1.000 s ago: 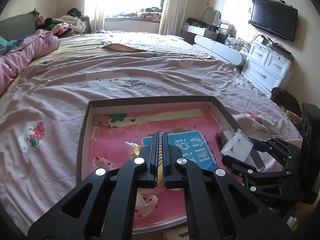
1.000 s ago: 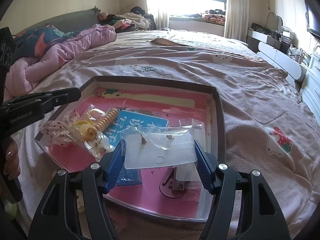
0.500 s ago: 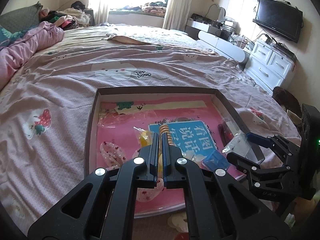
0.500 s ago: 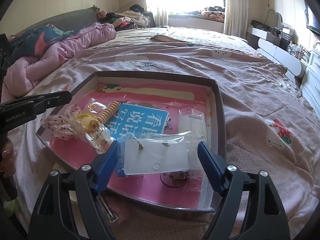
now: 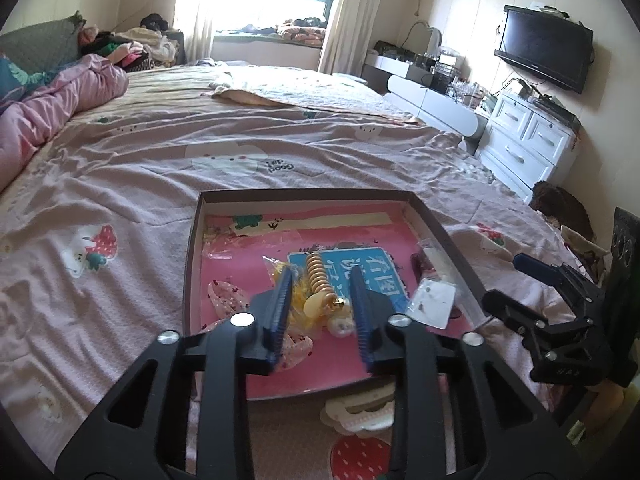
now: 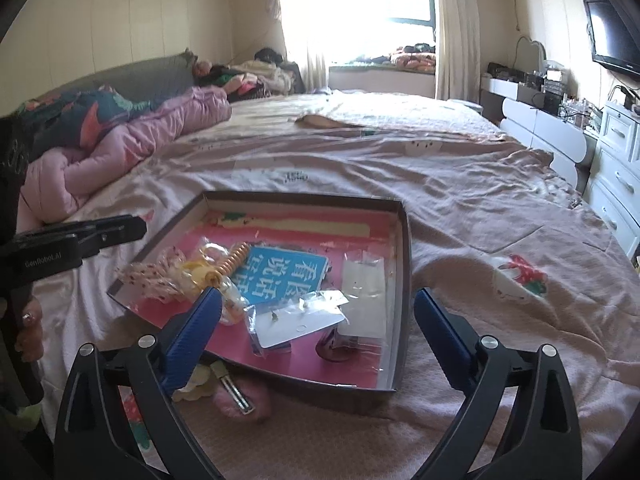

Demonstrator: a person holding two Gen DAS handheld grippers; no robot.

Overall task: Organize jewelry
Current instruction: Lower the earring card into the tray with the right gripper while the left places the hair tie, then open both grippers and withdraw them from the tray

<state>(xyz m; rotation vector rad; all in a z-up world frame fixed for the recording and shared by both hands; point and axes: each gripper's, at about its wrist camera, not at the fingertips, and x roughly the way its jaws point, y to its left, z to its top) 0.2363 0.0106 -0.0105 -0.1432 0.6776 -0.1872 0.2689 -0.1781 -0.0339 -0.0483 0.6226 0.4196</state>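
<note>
A shallow brown box with a pink floor (image 5: 430, 216) (image 6: 404, 240) lies on the bed. In it lie an orange spiral hair tie (image 5: 318, 274) (image 6: 232, 262) with yellow pieces in a clear bag, a dotted pink bag (image 5: 226, 298) (image 6: 150, 278) and a clear bag with an earring card (image 5: 432, 306) (image 6: 298, 320). My left gripper (image 5: 320, 316) is open and empty, just above the hair tie. My right gripper (image 6: 316, 324) is open and empty, back from the earring bag; it also shows in the left wrist view (image 5: 500, 284).
A blue card with Chinese characters (image 5: 360, 270) (image 6: 286, 276) lies on the box floor. A pale hair clip (image 5: 360, 412) and a metal clip (image 6: 234, 388) lie on the bedspread in front of the box. A pink quilt (image 6: 120, 148) is at the left, white drawers (image 5: 524, 140) at the right.
Both grippers have opened and pulled back. The left let go of the orange hair tie, the right let go of the earring bag; both items now lie in the box.
</note>
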